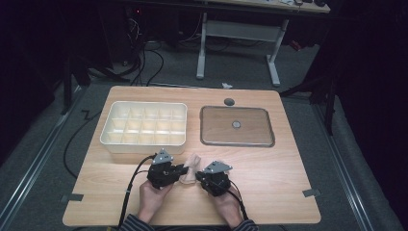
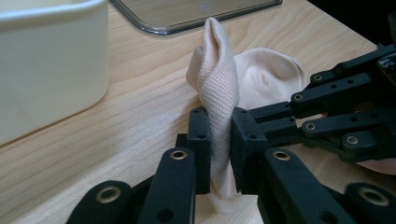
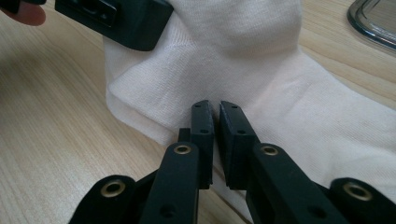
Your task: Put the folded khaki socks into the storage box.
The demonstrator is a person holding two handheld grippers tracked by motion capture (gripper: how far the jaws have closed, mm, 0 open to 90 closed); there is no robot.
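Both forearms lie low over the desk (image 1: 269, 192); the left hand-held gripper (image 2: 219, 140) and the right hand-held gripper (image 3: 215, 140), tips facing, each pinch the sock (image 2: 219, 79) between them.

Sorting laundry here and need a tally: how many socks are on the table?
1. A single pale sock lies near the table's front edge, pinched between the left gripper and right gripper. Another could be hidden under the grippers, though nothing suggests it.

The sock (image 2: 219, 79) at frame centre is pale cream with a fine ribbed knit. Both hand-held grippers, left (image 2: 219, 140) and right (image 3: 215, 135), are black with brass-coloured rivets. The desk (image 1: 269, 168) is light wood grain; the compartment box (image 1: 144, 124) at upper left is off-white.
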